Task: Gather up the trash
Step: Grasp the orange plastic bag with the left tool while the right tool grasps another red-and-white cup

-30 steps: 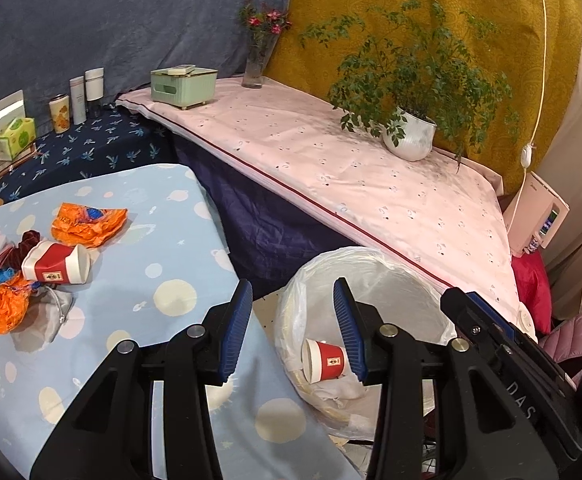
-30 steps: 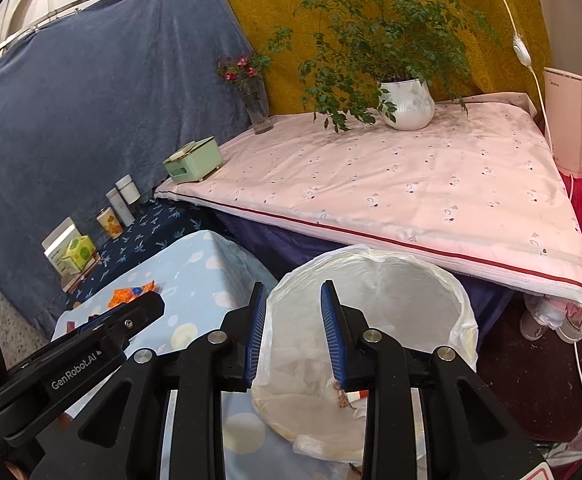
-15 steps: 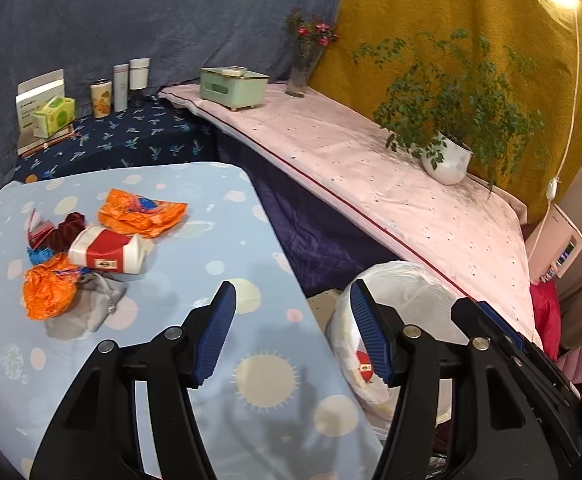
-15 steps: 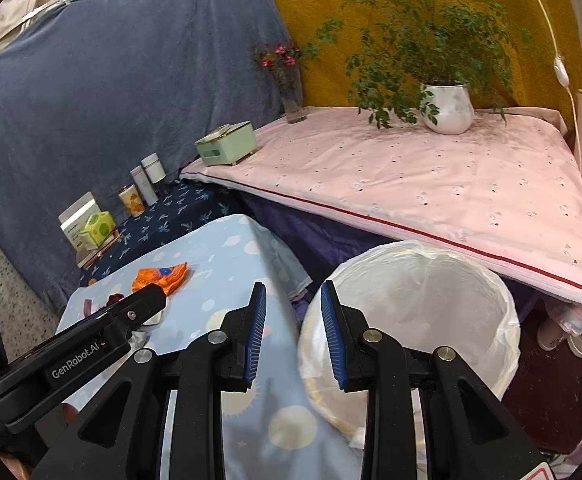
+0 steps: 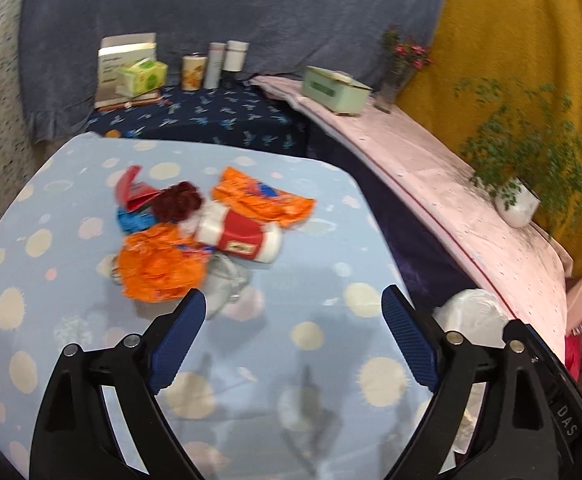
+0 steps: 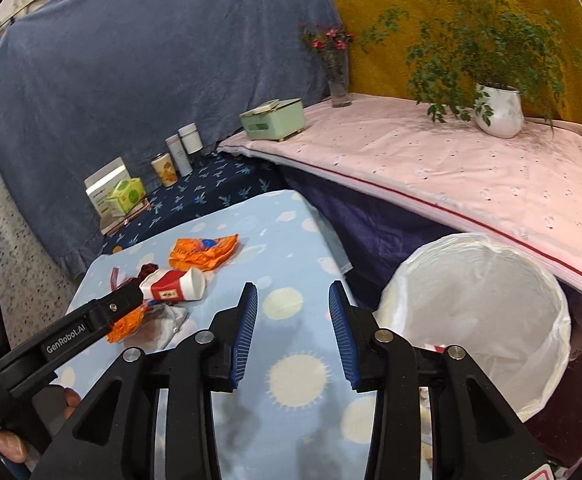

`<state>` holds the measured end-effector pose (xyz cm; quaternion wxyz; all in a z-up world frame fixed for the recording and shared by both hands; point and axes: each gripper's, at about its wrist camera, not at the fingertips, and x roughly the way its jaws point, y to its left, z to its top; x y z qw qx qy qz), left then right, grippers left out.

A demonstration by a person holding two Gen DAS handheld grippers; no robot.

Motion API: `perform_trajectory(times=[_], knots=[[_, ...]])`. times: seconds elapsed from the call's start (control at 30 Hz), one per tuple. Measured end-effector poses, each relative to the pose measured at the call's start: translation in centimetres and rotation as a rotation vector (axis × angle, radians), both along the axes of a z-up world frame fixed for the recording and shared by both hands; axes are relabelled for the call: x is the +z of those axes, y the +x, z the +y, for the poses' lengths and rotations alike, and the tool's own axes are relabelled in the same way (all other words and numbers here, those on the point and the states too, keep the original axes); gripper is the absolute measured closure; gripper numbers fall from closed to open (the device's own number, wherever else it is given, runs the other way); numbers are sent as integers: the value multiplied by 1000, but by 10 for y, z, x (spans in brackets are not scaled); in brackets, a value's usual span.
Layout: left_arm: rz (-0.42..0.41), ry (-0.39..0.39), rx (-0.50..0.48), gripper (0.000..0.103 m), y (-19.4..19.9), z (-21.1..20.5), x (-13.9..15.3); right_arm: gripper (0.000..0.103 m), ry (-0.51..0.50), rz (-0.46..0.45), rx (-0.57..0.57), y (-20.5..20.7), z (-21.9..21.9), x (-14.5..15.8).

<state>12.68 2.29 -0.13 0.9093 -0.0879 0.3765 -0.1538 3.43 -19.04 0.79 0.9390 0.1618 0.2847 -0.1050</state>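
A heap of trash lies on the light blue dotted table [image 5: 71,320]: a red-and-white paper cup [image 5: 243,236] [image 6: 175,286] on its side, two orange wrappers [image 5: 263,200] [image 5: 159,264], a grey crumple [image 5: 227,280] and dark red scraps [image 5: 177,202]. My left gripper [image 5: 291,304] hovers just short of the heap, jaws opening wide, nothing between them. One of its fingers [image 6: 103,312] crosses the right wrist view beside the cup. My right gripper [image 6: 294,296] is over the table edge, jaws opening, with nothing in them. The white-lined bin [image 6: 471,300] [image 5: 471,312] stands to the right of the table.
A pink-covered bench [image 6: 471,168] behind the bin carries a potted plant [image 6: 499,112], a green box [image 6: 275,120] and a flower vase [image 6: 339,80]. Canisters [image 5: 211,64] and a tissue box [image 5: 143,76] stand on the dark blue shelf. A hand [image 6: 11,444] shows at the lower left.
Both views have swung left from the bin toward the table and the trash heap. The left jaws have spread much wider. The right jaws have parted a little.
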Motion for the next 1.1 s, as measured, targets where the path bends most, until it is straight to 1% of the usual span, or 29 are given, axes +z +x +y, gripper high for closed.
perform_trajectory(times=[0.17, 0.27, 0.37, 0.5, 0.57, 0.6, 0.63, 0.67, 0.73, 0.8, 0.9, 1.1], knots=[[56, 13, 84, 15, 20, 42, -21, 66, -4, 28, 50, 16, 27, -9], [87, 15, 121, 14, 33, 60, -33, 66, -4, 44, 76, 25, 42, -15], [118, -1, 141, 14, 50, 75, -43, 66, 2, 61, 101, 36, 55, -22], [160, -43, 142, 14, 71, 85, -54, 66, 6, 86, 125, 53, 70, -32], [169, -42, 133, 19, 78, 85, -58, 66, 8, 97, 135, 62, 76, -37], [174, -43, 121, 26, 82, 85, -60, 66, 10, 101, 140, 67, 79, -39], [181, -47, 106, 36, 84, 85, -62, 66, 12, 104, 143, 70, 81, -42], [189, -50, 94, 41, 86, 85, -64, 66, 15, 109, 146, 74, 83, -44], [199, -59, 82, 58, 88, 86, -68, 66, 25, 118, 152, 83, 87, -48], [202, -71, 67, 70, 88, 88, -70, 66, 34, 125, 159, 91, 90, -51], [183, -71, 59, 85, 85, 94, -68, 66, 39, 134, 169, 100, 96, -56], [141, -69, 70, 88, 75, 111, -59, 66, 55, 137, 194, 119, 111, -57]])
